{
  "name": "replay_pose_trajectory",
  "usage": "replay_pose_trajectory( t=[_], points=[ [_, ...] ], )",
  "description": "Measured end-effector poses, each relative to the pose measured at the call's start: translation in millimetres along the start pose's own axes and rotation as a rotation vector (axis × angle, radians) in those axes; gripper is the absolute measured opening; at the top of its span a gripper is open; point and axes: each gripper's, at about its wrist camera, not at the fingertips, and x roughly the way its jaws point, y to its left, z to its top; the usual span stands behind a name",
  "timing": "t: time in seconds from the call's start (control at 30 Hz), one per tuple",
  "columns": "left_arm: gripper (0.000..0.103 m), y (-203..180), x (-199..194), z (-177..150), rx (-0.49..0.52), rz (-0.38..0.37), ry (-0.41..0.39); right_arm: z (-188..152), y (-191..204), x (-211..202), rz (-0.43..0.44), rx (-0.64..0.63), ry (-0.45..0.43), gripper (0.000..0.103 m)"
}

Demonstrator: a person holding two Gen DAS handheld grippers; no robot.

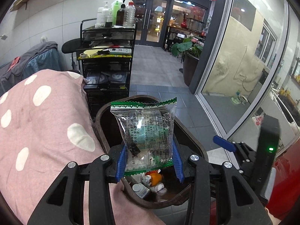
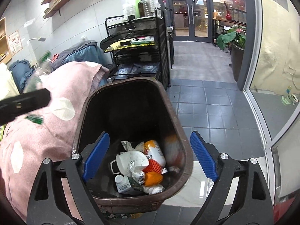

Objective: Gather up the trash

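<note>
the pink dotted cloth (image 1: 37, 123) is lying to the left of both sets of jaws, its edge touching the brown bin (image 2: 180, 131). grey floor tiles (image 2: 206, 101) are running open ahead and to the right. the bin is sitting directly under both tools, mouth open, holding a white mask (image 2: 129, 161) and an orange can (image 2: 154, 151). the left gripper (image 1: 149, 159) is pinching a clear green-edged wrapper (image 1: 146, 131) upright above the rim. the right gripper (image 2: 150, 156) is hanging spread wide, holding nothing.
</note>
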Motion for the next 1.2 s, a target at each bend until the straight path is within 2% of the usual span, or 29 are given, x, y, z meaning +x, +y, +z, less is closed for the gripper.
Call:
replay_pose_trajectory(
  t=[0.07,0.13,0.3,0.4,0.6,0.8,0.93,1.07,1.2],
  points=[
    [0.043,1,6,2,0.003,0.004,0.011,0,-3,-1,-0.003,0.006,0.0,0.087],
    [0.048,0,12,3,0.01,0.009,0.024,-1,-5,-2,-0.008,0.008,0.0,0.087],
    [0.078,-4,17,3,0.03,0.036,0.028,1,-7,-2,-0.019,0.01,0.0,0.087],
    [0.088,-4,16,2,0.038,0.069,0.01,2,-8,0,-0.036,0.007,0.001,0.089],
    [0.094,-10,2,4,0.077,0.118,-0.053,4,-11,-1,-0.056,0.017,-0.008,0.091],
    [0.095,-12,-15,5,0.083,0.145,-0.111,6,-7,-5,-0.052,0.02,-0.017,0.091],
    [0.095,-4,-35,-1,0.042,0.15,-0.16,6,5,-13,-0.046,-0.009,-0.039,0.091],
    [0.097,13,-65,-13,-0.004,0.19,-0.219,8,20,-24,-0.031,-0.034,-0.076,0.091],
    [0.097,35,-97,-33,-0.062,0.241,-0.268,9,43,-41,0.024,-0.049,-0.125,0.097]
  ],
)
